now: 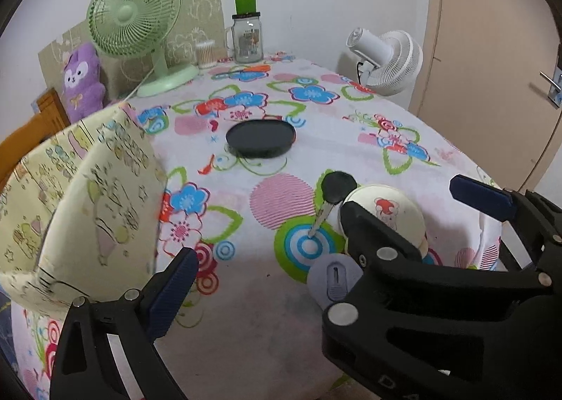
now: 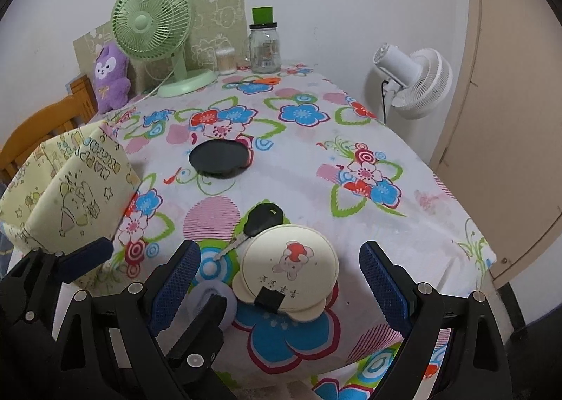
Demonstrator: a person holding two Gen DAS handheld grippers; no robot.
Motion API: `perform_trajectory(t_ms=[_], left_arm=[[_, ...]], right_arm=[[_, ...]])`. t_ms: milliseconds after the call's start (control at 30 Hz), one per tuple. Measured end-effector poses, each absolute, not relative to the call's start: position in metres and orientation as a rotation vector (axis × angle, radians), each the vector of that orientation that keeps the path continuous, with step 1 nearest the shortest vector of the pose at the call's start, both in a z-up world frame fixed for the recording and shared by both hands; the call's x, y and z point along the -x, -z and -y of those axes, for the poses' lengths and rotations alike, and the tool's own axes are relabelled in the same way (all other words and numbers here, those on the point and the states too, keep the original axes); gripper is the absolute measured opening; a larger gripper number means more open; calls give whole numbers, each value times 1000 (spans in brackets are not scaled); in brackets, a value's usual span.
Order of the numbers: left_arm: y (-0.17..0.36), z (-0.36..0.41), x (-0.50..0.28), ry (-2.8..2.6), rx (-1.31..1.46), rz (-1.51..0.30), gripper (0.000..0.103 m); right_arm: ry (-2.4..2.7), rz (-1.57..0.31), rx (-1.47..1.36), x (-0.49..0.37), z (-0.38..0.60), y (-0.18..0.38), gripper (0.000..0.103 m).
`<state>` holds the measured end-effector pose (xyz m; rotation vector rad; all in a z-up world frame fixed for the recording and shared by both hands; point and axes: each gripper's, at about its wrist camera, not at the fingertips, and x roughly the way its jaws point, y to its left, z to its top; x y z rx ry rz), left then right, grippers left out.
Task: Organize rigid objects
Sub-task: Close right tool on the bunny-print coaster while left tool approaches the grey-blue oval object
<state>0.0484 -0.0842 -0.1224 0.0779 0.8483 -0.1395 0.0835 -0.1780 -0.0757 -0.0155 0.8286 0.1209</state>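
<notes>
Left wrist view: left gripper [image 1: 267, 280] fingers spread empty above the worktop [image 1: 351, 140]; right wrist view: right gripper [image 2: 281, 280] fingers wide, straddling the cream compact [image 2: 291, 266] beside the key [image 2: 261, 219], so centre before closing.

My left hand-held gripper [image 1: 344, 221] is a black plastic frame of angular linkage arms, joined by round silver pivot pins and a small dark screw. Each finger ends in a dark blue pad [image 1: 177, 289] with a fine ribbed texture. Raised letters are moulded into the black body at its lower edge, only partly readable. My right hand-held gripper [image 2: 279, 286] is the same build: black triangular struts with open cut-outs, silver pins at the joints, and brighter blue pads [image 2: 384, 286] with a dotted grid. Seen past its left pad, the left unit's black arms carry matching silver pins.
</notes>
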Motion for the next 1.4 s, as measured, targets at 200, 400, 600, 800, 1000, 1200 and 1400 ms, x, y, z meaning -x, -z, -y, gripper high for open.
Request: perform_trajectory(t_ms=[200, 400, 600, 800, 1000, 1200, 1400], left_arm=[[135, 84, -50, 137, -64, -866, 100], [142, 82, -49, 158, -54, -871, 100], [148, 79, -48, 163, -15, -879, 100], [143, 89, -44, 177, -51, -853, 100], [146, 97, -48, 199, -63, -866, 82], [143, 106, -41, 259, -111, -832, 43], [142, 98, -45, 268, -100, -848, 40]], right_arm=[[-126, -846, 23, -87, 183, 89, 94], [-111, -875, -20, -88, 193, 103, 94], [-114, -888, -50, -89, 198, 111, 94], [-103, -896, -53, -91, 201, 114, 94], [-94, -889, -31, -91, 203, 113, 94], [-109, -894, -34, -92, 201, 114, 94], [-114, -908, -33, -96, 197, 115, 99]])
